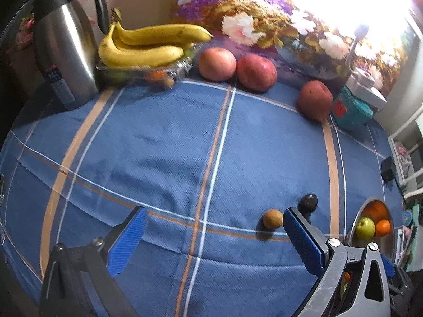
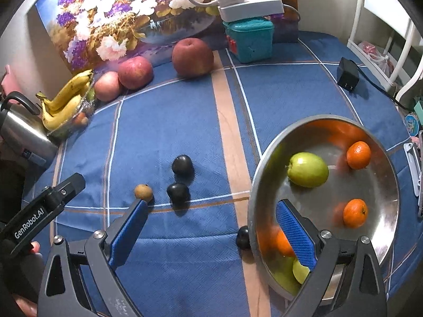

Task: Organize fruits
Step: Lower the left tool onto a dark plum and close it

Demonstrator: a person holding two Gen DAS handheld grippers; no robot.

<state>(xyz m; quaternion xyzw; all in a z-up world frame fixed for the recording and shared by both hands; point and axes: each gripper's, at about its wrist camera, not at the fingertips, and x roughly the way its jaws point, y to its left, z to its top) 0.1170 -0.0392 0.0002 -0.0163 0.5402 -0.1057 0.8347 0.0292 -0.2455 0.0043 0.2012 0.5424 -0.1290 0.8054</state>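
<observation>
A steel bowl (image 2: 253, 198) sits at the right, holding a green apple (image 2: 308, 169) and two oranges (image 2: 358, 155) (image 2: 355, 213). More fruit is partly hidden behind my right finger. On the blue cloth lie three dark plums (image 2: 182, 165) (image 2: 178, 192) (image 2: 242, 237) and a small brown fruit (image 2: 143, 191). My right gripper (image 2: 211, 206) is open and empty, its right pad over the bowl. My left gripper (image 1: 214, 211) is also open and empty, with the brown fruit (image 1: 272, 218) and a plum (image 1: 308, 202) just beside its right fingertip. Three red apples (image 1: 216, 63) (image 1: 256, 71) (image 1: 314, 100) and bananas (image 1: 148, 45) lie at the back.
A steel kettle (image 1: 63, 58) stands back left beside the bananas' clear tray (image 1: 179, 67). A teal box (image 2: 249, 39) with a white lamp base on top, a flower painting (image 2: 132, 13) and a black adapter (image 2: 347, 75) line the back. A white rack (image 2: 383, 39) stands right.
</observation>
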